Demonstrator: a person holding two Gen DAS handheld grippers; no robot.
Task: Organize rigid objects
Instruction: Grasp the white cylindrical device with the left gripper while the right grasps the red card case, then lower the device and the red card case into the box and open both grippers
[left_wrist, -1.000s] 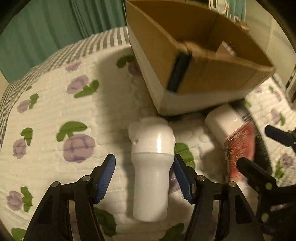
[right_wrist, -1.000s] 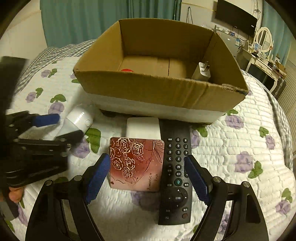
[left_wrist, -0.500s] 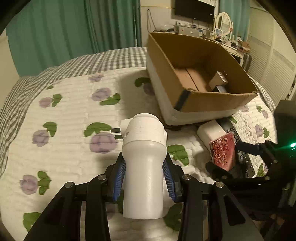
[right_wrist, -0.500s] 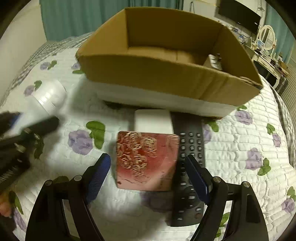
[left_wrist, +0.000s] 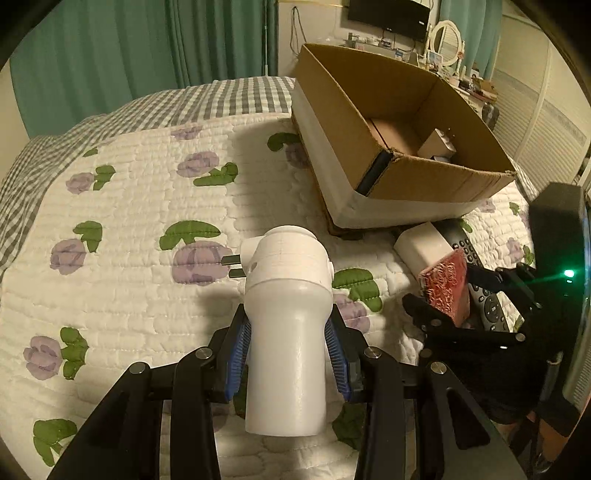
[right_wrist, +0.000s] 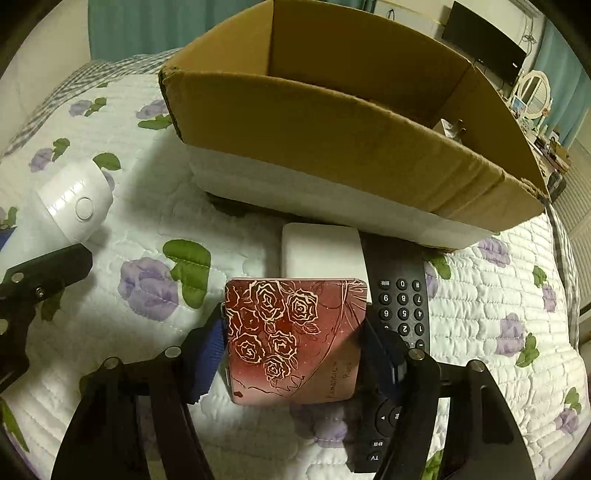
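My left gripper is shut on a white cylindrical plug-in device and holds it above the quilt; it also shows in the right wrist view. My right gripper is shut on a red rose-patterned box, tilted up off the quilt; the box shows in the left wrist view. An open cardboard box stands just behind, with a small adapter inside.
A white rectangular block and a black remote lie on the flowered quilt in front of the cardboard box. Green curtains hang behind the bed. A dresser with a mirror stands at the far right.
My left gripper closed on the white device and lifted it off the quilt. My right gripper closed on the red box and raised its near edge.
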